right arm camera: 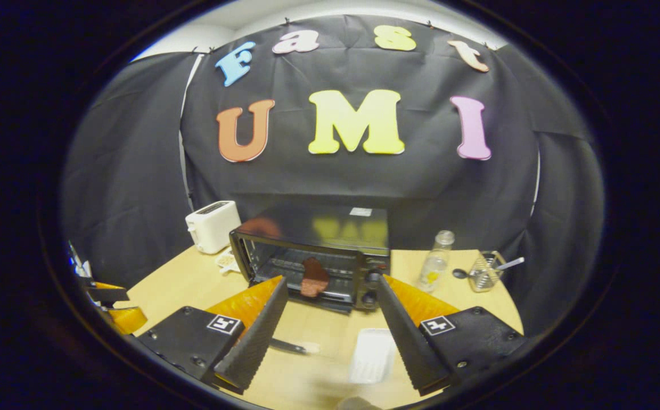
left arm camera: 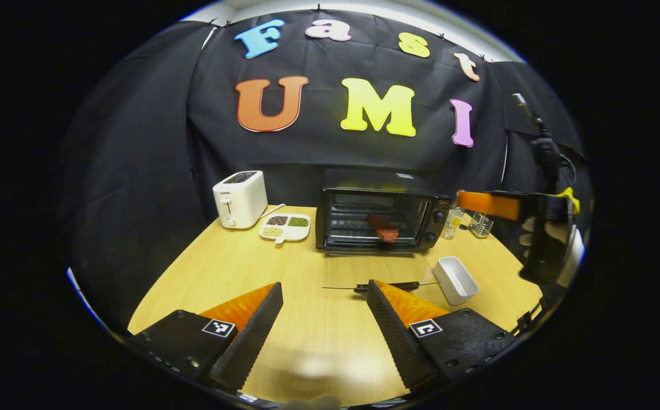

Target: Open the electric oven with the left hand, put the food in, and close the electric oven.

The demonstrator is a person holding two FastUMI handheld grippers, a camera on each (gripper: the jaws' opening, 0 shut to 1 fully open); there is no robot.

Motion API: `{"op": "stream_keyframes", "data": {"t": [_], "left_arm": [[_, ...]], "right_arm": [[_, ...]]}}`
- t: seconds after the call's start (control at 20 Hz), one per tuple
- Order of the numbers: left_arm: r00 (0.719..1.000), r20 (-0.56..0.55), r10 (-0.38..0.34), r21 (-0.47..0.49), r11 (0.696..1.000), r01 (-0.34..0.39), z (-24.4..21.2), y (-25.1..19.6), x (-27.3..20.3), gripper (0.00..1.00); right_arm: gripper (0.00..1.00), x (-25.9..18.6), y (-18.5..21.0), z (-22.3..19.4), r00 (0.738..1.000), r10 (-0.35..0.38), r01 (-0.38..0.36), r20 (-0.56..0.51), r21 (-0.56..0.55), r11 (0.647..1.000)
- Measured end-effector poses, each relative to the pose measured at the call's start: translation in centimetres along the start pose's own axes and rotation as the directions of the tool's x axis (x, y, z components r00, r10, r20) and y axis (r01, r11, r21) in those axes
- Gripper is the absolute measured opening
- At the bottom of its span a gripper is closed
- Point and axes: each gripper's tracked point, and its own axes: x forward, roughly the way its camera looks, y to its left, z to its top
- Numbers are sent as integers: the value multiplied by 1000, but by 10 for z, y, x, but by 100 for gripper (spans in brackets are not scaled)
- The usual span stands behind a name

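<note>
Both grippers hang spread wide and empty over the wooden table [left arm camera: 307, 341], the left gripper [left arm camera: 325, 299] back from the knife [left arm camera: 389, 286] and white tray [left arm camera: 456, 279], the right gripper [right arm camera: 332, 293] close to the one electric oven [right arm camera: 318, 259], whose door looks dropped open with one reddish piece of food [right arm camera: 314, 277] on the rack. From the left gripper view one toaster [left arm camera: 240, 199] and a four-part dish [left arm camera: 285, 226] stand beside the oven's left; the right gripper view adds one bottle [right arm camera: 435, 267] and a wire holder [right arm camera: 486, 272] with a spoon.

Black cloth wall [left arm camera: 136, 159] — pale wooden table [left arm camera: 318, 330].
</note>
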Motion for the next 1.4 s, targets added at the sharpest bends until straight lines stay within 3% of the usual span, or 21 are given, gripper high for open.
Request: {"op": "stream_keyframes", "data": {"t": [0.15,0.3,0.6,0.85,1.4], "left_arm": [[1000,-6,-5,-5,1000,5,-10,-22,10,95],[1000,-23,-14,-6,1000,14,-25,-54,16,95],[993,-81,90,21,996,-88,-74,-99,16,95],[990,-116,85,54,995,-79,-97,-131,29,96],[987,-160,10,93,996,5,-117,-118,126,98]], "right_arm": [[99,-58,-52,10,997,-63,64,36,-27,998],[100,-106,-94,14,995,-82,83,61,-22,996],[100,-171,-159,-2,998,-3,7,61,-65,998],[100,-183,-193,-13,999,-5,7,33,-66,998],[100,-157,-201,8,986,-168,167,10,69,984]]}}
